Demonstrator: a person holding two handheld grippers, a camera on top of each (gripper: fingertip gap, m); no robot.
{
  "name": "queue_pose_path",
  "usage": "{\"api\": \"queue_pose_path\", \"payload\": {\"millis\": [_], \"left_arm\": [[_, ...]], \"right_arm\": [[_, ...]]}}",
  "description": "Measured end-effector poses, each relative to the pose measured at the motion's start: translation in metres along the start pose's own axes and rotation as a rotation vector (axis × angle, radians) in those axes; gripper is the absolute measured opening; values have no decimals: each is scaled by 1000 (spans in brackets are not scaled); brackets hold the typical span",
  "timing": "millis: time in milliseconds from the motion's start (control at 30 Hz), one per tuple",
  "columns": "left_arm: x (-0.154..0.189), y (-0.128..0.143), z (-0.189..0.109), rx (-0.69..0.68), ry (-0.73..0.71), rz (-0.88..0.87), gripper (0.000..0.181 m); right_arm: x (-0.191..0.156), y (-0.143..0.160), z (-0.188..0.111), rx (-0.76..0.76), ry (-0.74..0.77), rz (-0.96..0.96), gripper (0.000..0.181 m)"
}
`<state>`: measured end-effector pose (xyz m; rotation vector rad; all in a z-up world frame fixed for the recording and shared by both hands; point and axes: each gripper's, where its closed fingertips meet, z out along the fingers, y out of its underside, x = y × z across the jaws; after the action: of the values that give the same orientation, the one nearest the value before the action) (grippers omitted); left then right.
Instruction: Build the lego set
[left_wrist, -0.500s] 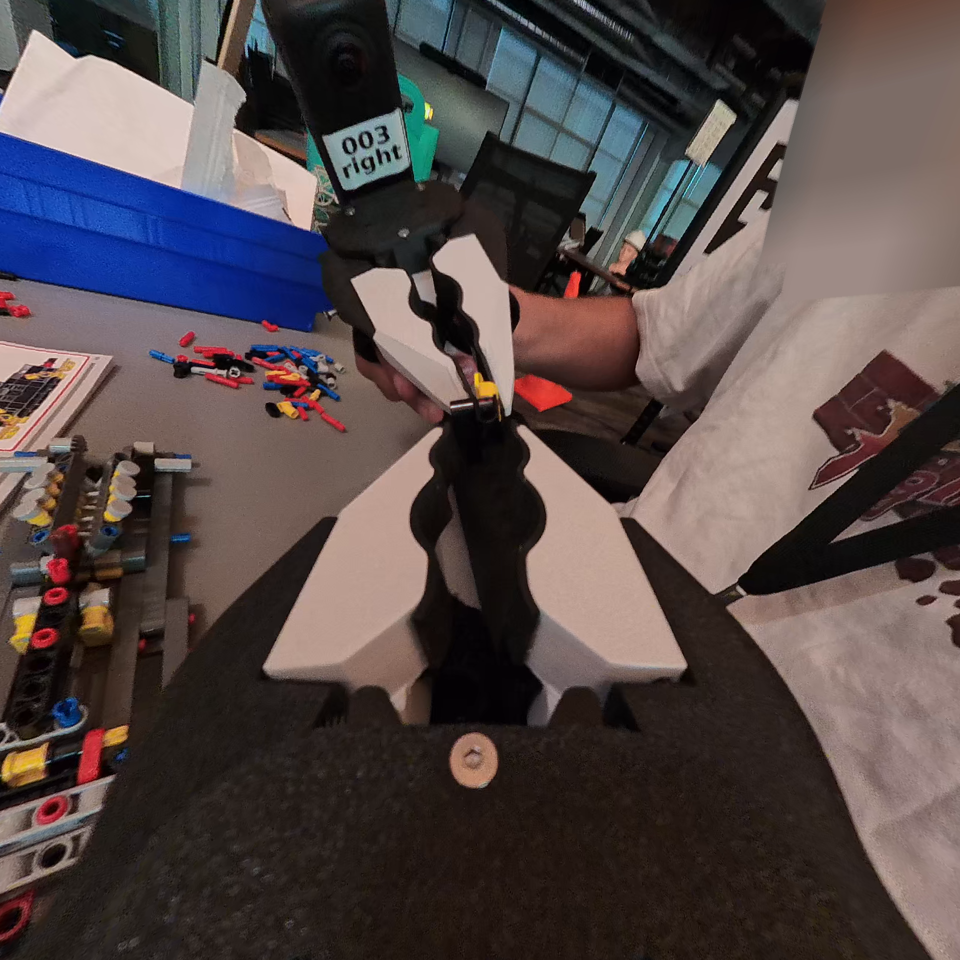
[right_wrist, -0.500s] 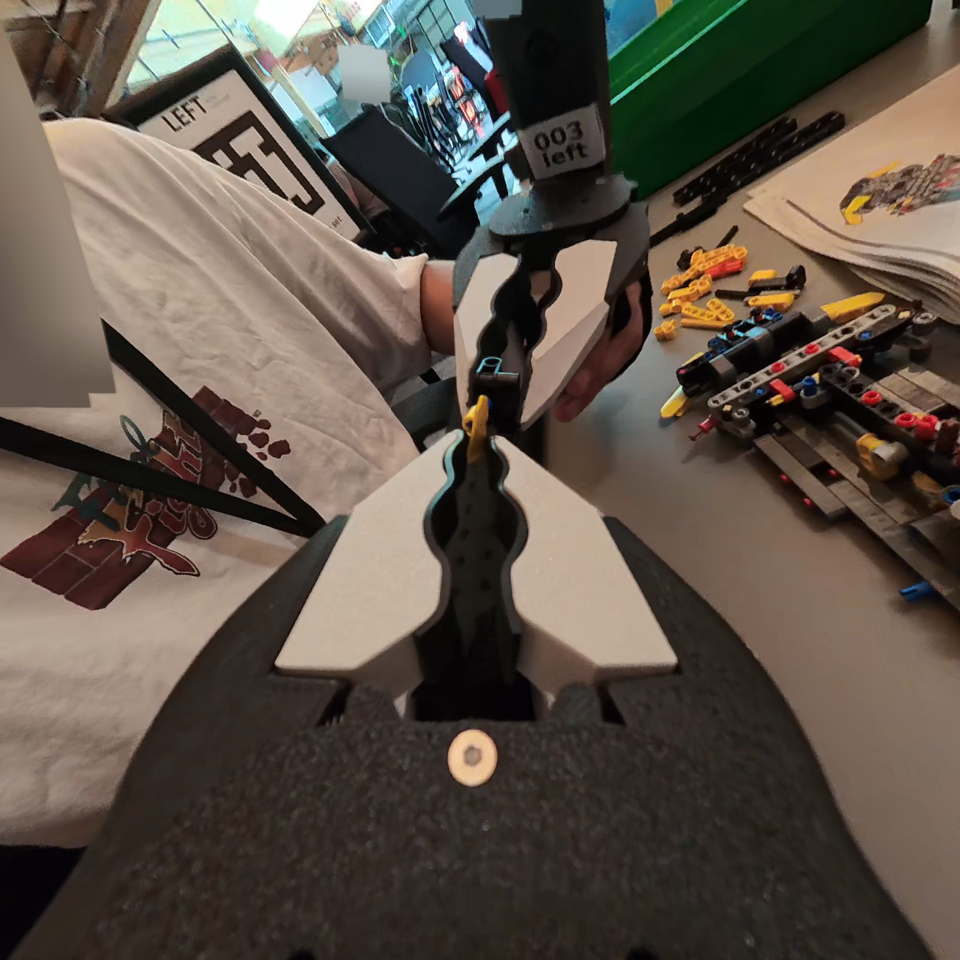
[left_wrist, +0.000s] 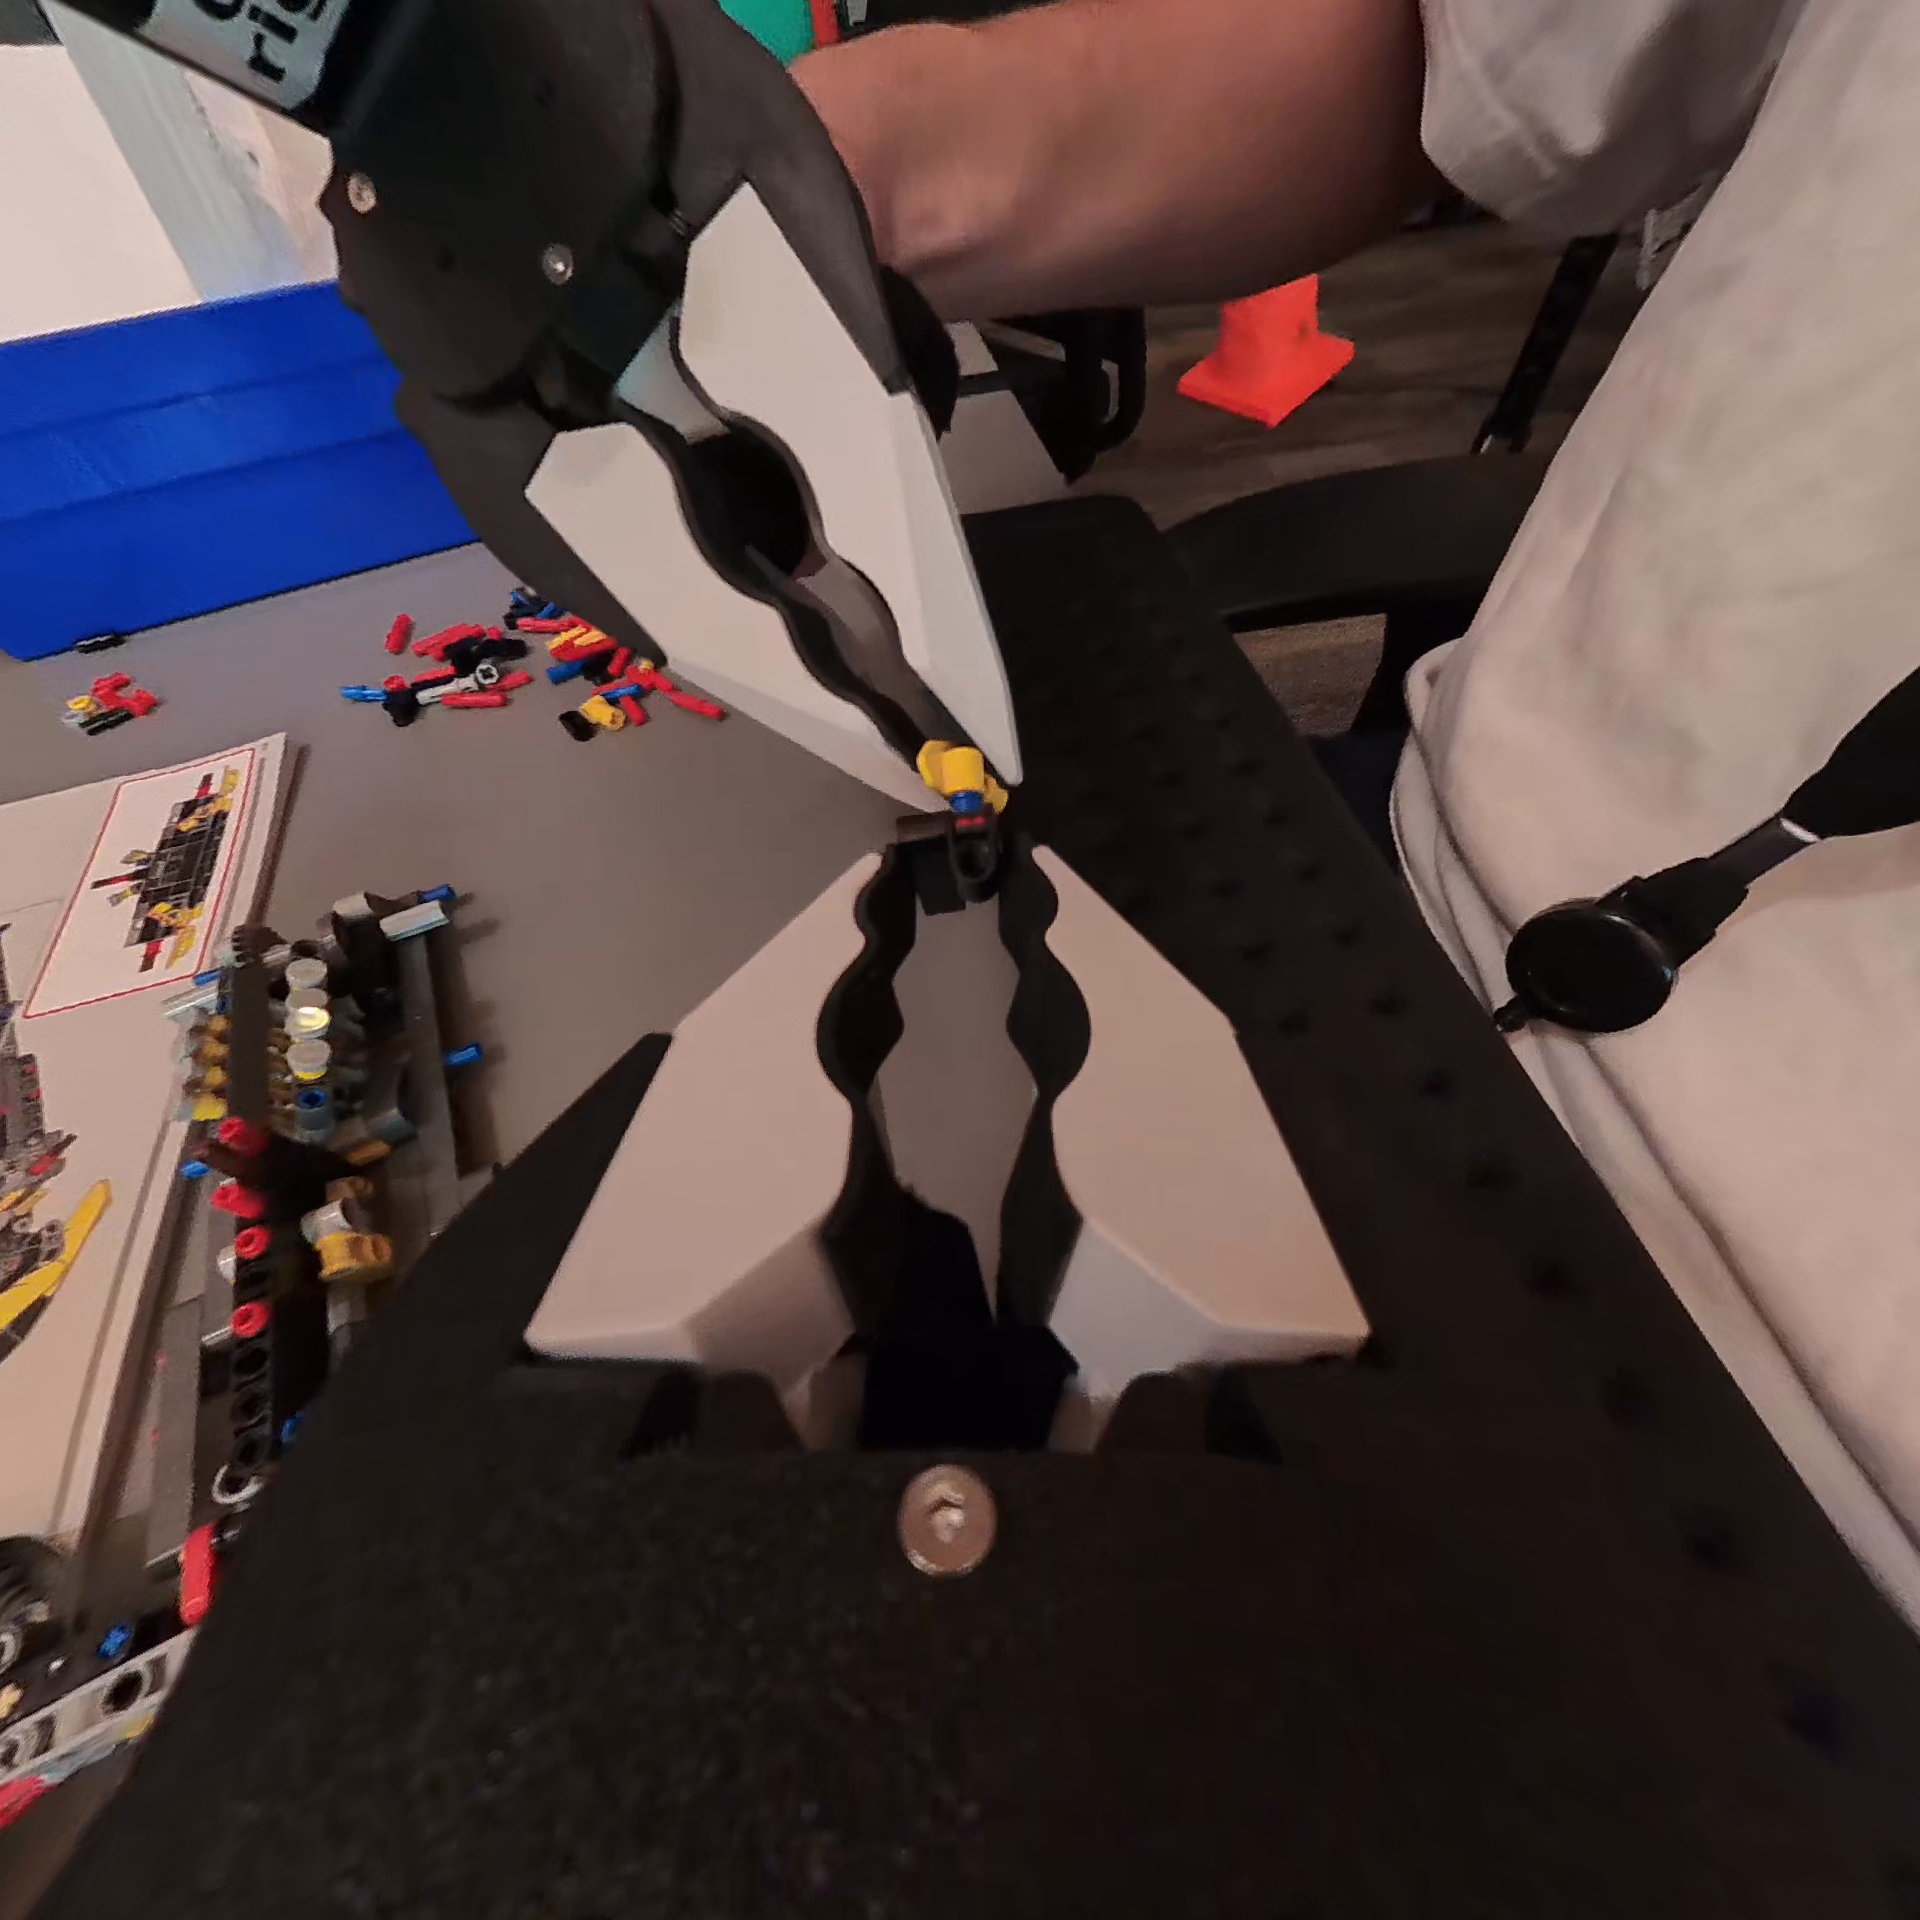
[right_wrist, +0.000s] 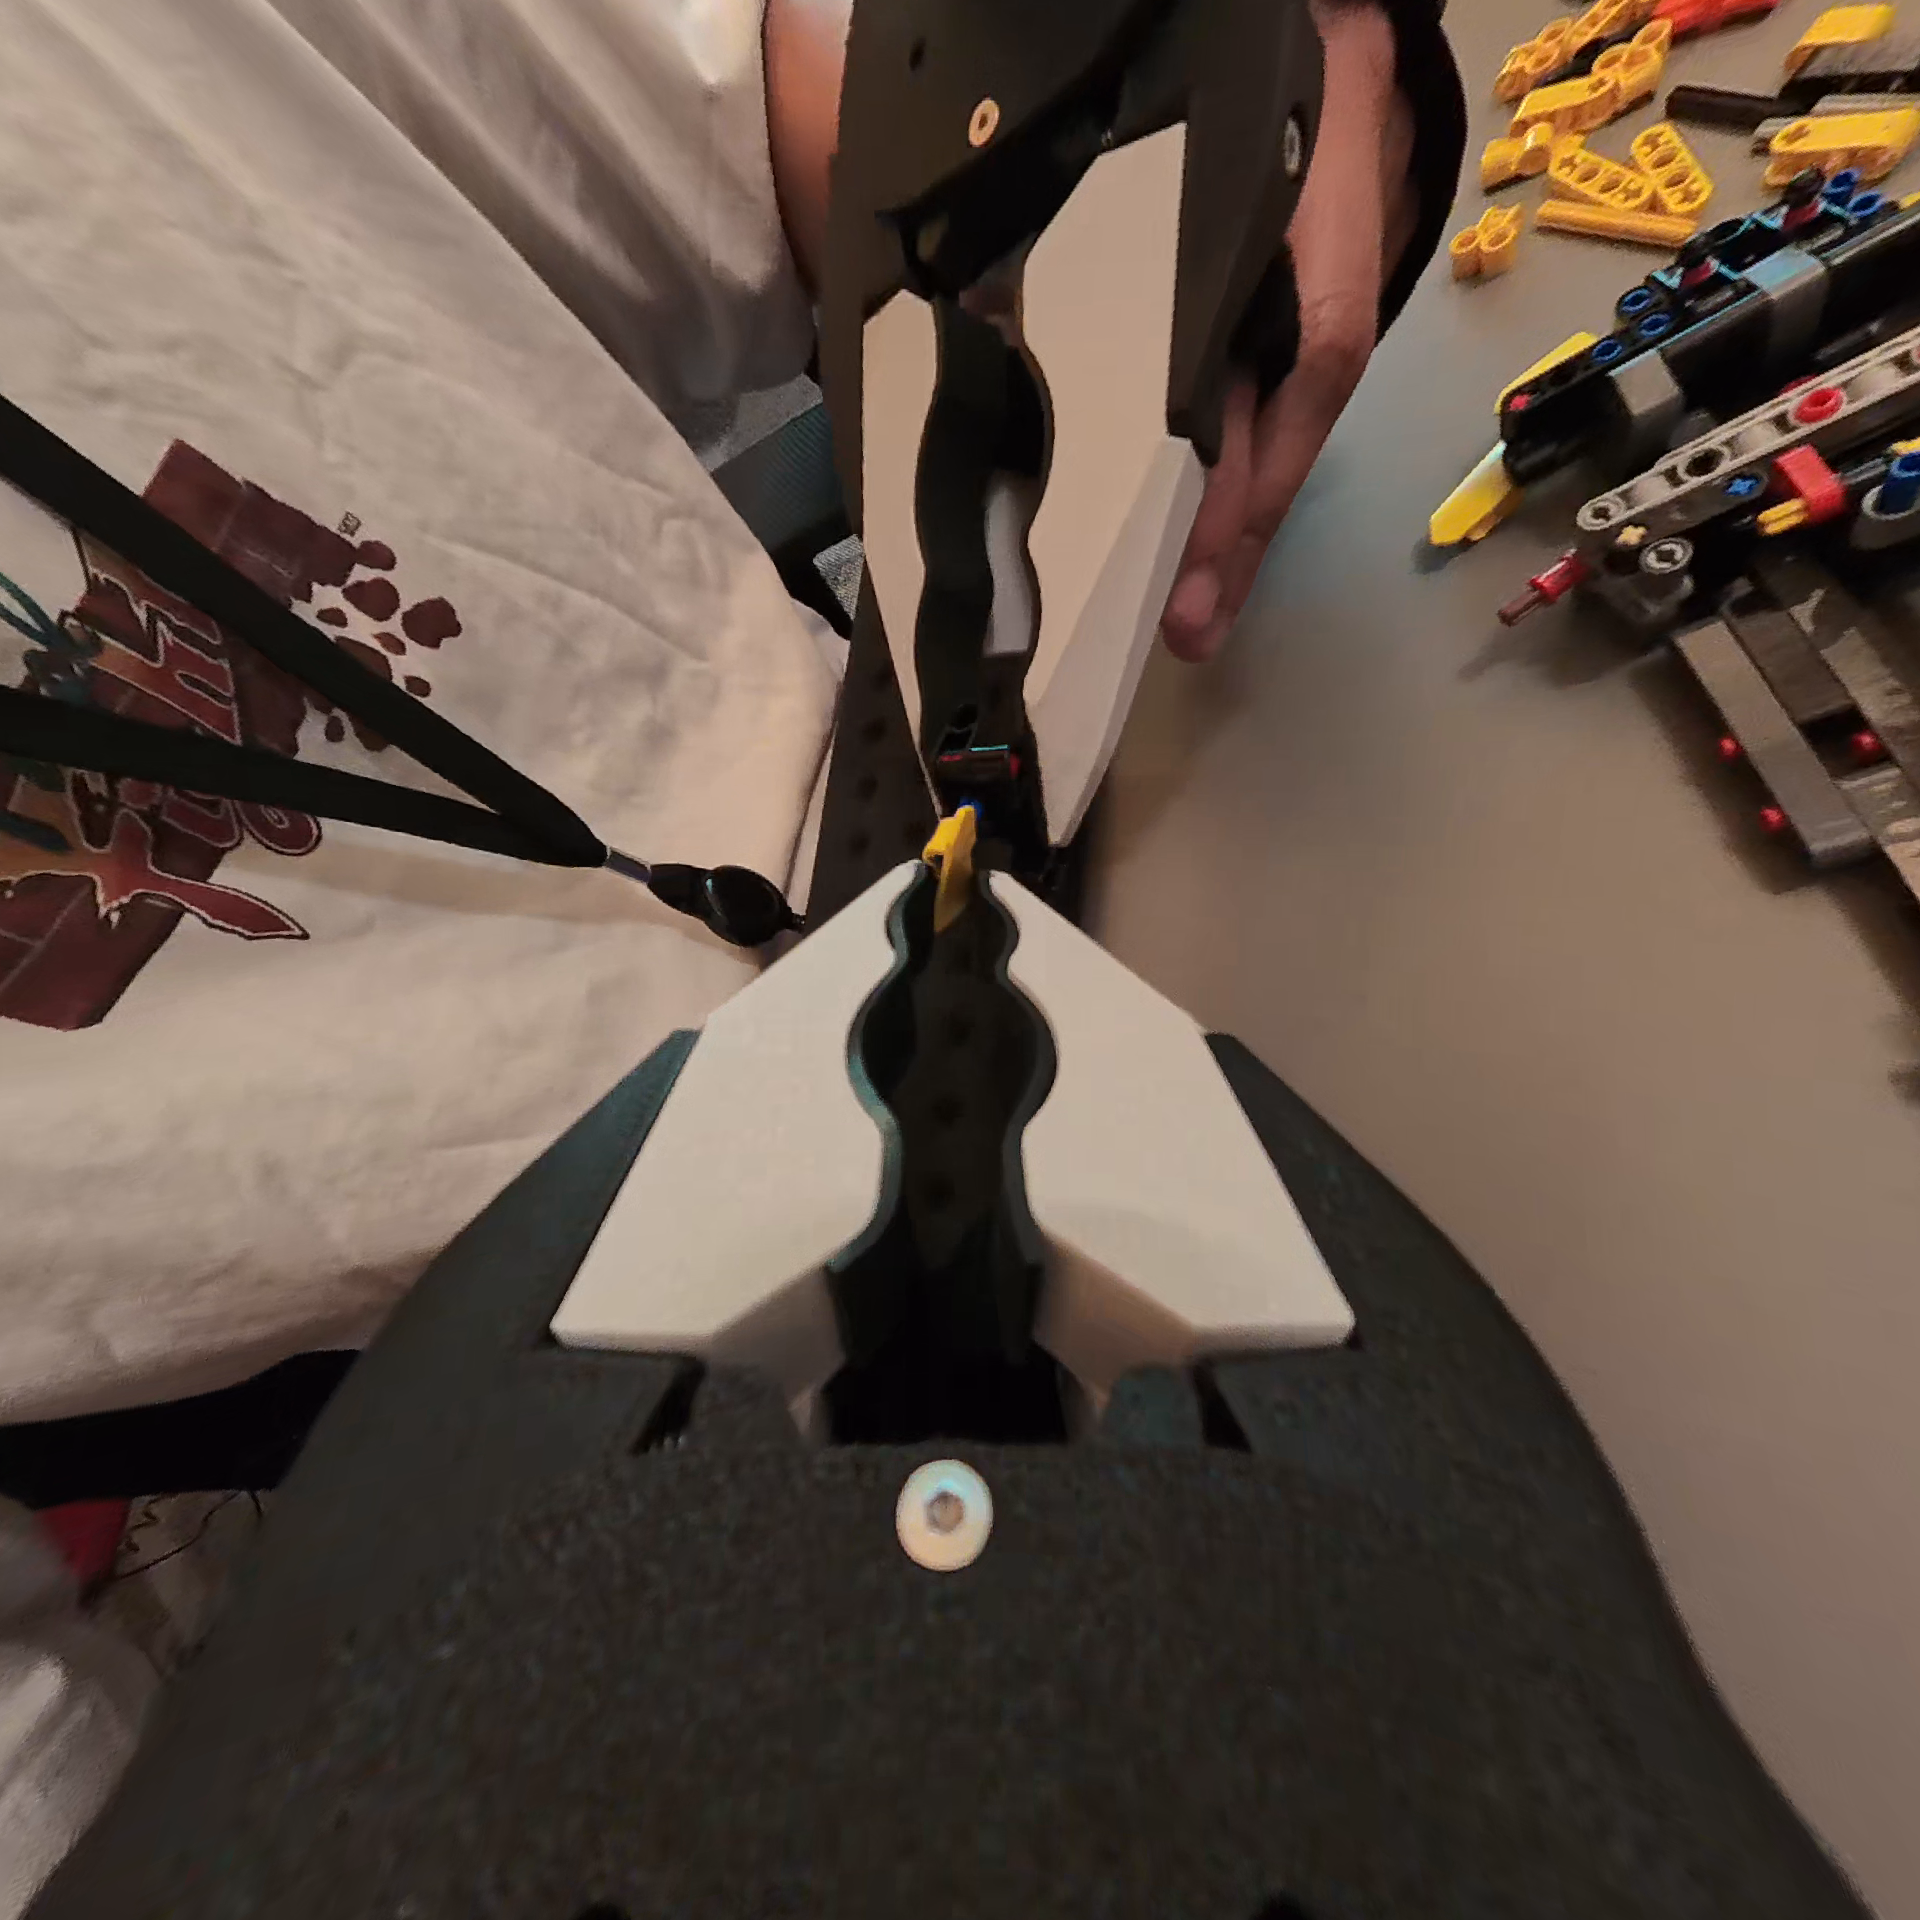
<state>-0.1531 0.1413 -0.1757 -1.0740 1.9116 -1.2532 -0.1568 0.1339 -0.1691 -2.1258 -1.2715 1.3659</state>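
A: What is each hand-held gripper doing?

B: The left hand-held gripper (left_wrist: 961, 847) is clamped at its tips on a small black piece (left_wrist: 961, 868). The right hand-held gripper (right_wrist: 954, 883) is clamped on a yellow piece (right_wrist: 951, 868). The two meet tip to tip in the air, near the person's white shirt (right_wrist: 312, 312) and above a black perforated beam (left_wrist: 1247, 831).

A: How do the pieces look?

B: The yellow piece is small and narrow from the right wrist view; from the left wrist view it is a stubby yellow connector (left_wrist: 951, 769) with a blue pin end facing the black piece. The black piece is a short connector with a red spot on it and an open frame end (right_wrist: 971, 753). The blue end sits right at the black piece; whether it is seated inside I cannot tell.

A: And the rest of the set?

B: A long half-built model (left_wrist: 281, 1143) lies on the grey worktop (left_wrist: 623, 883): black and grey beams with red, blue and yellow pins. In the right wrist view the model (right_wrist: 1766, 436) lies to the right, with loose yellow beams (right_wrist: 1600, 145) beyond it. A scatter of red, blue and black pins (left_wrist: 520, 675) lies farther off, before a blue bin (left_wrist: 208, 468). An instruction booklet (left_wrist: 156, 873) lies beside the model.
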Motion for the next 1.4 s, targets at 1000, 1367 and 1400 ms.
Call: {"api": "queue_pose_path", "payload": {"millis": [1000, 1367, 1400], "left_arm": [[-17, 26, 15, -225, -238, 254, 15], [-26, 6, 5, -17, -124, -143, 16], [-27, 5, 4, -5, -115, -172, 16]], "right_arm": [[29, 17, 8, -155, 290, -82, 7], [27, -9, -12, 20, 390, -176, 6], [28, -10, -13, 29, 398, -184, 6]]}}
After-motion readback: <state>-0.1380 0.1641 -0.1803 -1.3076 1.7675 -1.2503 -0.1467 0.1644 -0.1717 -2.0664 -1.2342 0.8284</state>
